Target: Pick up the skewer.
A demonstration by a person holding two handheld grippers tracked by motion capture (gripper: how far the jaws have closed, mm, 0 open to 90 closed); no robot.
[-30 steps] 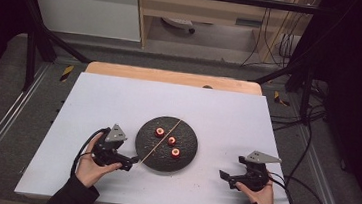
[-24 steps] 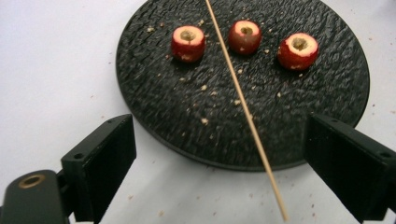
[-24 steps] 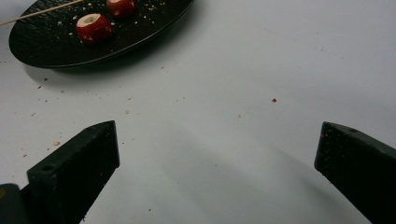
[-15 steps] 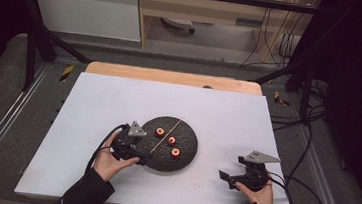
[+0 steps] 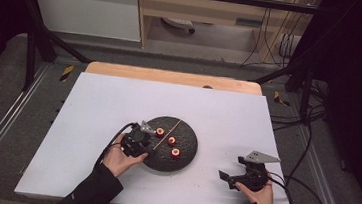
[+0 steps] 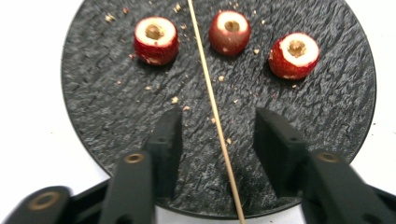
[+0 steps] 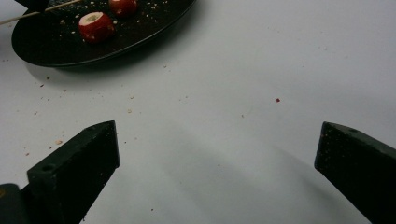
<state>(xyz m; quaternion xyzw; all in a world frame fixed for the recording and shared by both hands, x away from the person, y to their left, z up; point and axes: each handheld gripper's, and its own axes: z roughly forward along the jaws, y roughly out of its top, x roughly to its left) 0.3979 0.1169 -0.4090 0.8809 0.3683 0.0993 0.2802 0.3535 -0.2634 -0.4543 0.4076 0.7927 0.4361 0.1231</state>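
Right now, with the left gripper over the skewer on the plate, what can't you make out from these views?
- Skewer: near end cut off by the bottom edge, left gripper view; far end by the top edge.
- Left gripper: jaws have just been closing, skewer between them; in the high view its body hides the tips.
- Black plate: far side cut off by the top edge, right gripper view.

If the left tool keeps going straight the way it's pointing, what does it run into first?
Most likely the wooden skewer, which lies between the left tool's closing jaws on the black plate; neither pad touches it yet. Further along sits the middle red fruit piece, though depth is hard to judge.
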